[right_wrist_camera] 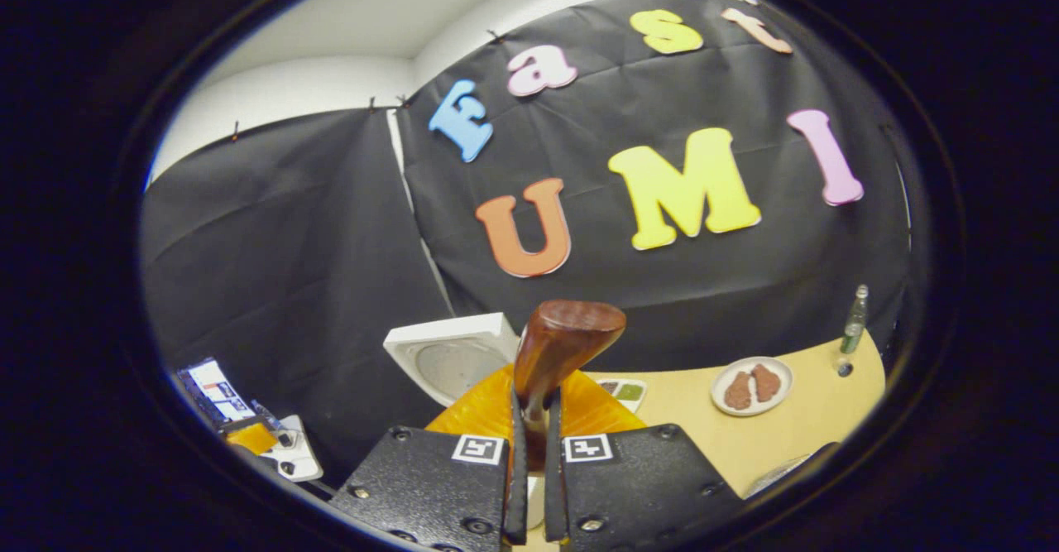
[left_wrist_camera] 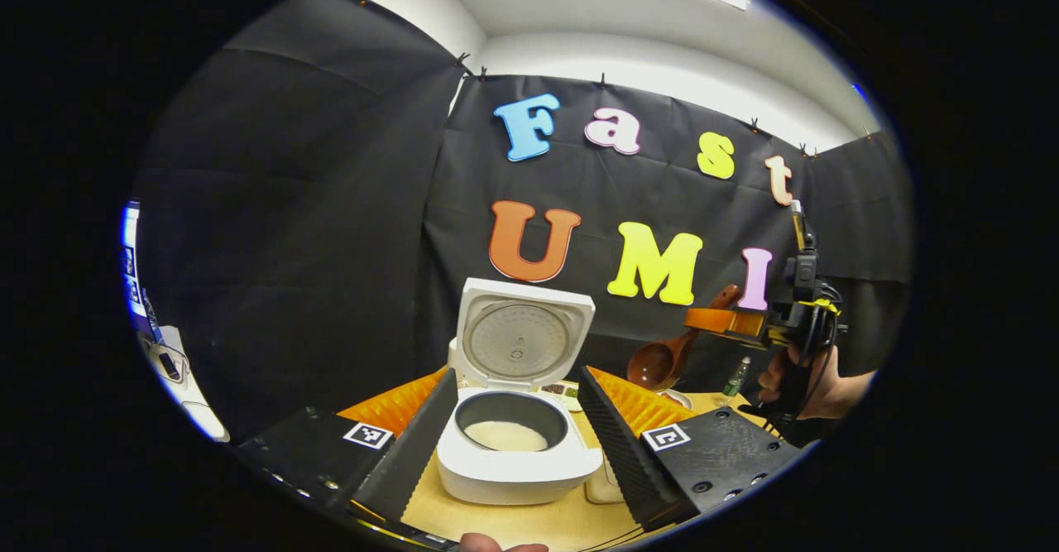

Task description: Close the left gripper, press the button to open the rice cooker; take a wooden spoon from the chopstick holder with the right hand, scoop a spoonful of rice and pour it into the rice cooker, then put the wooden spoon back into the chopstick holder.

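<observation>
The white rice cooker (left_wrist_camera: 517, 469) stands on the table with its lid (left_wrist_camera: 523, 338) raised, and white rice (left_wrist_camera: 506, 435) lies in the pot. My left gripper (left_wrist_camera: 517, 374) is open, its fingers either side of the cooker without touching it. To the right and higher, a hand (left_wrist_camera: 815, 391) holds my right gripper (left_wrist_camera: 728, 320), shut on the handle of the wooden spoon (left_wrist_camera: 658, 362), whose bowl hangs down to the left. In the right gripper view the right gripper (right_wrist_camera: 534, 407) clamps the handle and the spoon's bowl (right_wrist_camera: 567, 333) sticks up ahead, with the cooker lid (right_wrist_camera: 451, 357) to its left.
A plate with brown food (right_wrist_camera: 751, 385), a small dish (right_wrist_camera: 625, 391) and a green bottle (right_wrist_camera: 854, 320) stand on the tan table (right_wrist_camera: 811, 428) near the back wall. A pale container (left_wrist_camera: 602, 490) sits right of the cooker, partly hidden by my finger. Devices lie at far left (right_wrist_camera: 248, 420).
</observation>
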Demonstrator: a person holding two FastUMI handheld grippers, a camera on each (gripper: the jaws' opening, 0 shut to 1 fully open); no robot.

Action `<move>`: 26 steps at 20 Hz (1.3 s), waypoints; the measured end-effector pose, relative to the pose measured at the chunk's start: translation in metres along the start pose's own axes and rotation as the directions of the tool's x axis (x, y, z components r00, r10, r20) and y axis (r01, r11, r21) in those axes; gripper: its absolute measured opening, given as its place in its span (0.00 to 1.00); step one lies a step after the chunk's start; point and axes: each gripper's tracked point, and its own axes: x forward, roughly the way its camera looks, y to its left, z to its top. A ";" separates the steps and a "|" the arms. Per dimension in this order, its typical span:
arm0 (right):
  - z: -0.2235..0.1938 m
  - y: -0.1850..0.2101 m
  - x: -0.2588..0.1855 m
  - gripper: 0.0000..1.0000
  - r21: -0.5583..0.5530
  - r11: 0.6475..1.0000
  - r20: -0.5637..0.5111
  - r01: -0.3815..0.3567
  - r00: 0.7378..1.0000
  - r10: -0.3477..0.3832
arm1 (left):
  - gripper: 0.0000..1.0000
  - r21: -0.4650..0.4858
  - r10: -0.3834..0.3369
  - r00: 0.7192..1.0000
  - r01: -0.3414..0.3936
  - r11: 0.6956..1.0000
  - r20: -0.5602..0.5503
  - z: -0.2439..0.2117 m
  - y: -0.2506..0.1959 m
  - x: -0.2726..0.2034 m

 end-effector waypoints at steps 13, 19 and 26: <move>-0.016 -0.225 -0.150 0.13 0.144 0.929 0.013 0.341 0.938 -0.347 | 0.94 0.074 -0.099 0.995 0.100 0.992 -0.021 -0.003 -0.140 0.011; -0.080 -0.285 -0.152 0.16 0.184 0.887 -0.092 0.424 0.906 -0.414 | 0.94 0.073 -0.095 0.995 0.098 0.993 -0.039 -0.005 -0.174 0.016; -0.146 -0.317 -0.127 0.13 0.200 0.870 -0.183 0.452 0.889 -0.420 | 0.94 0.104 -0.049 0.996 0.058 0.993 -0.081 -0.017 -0.183 0.011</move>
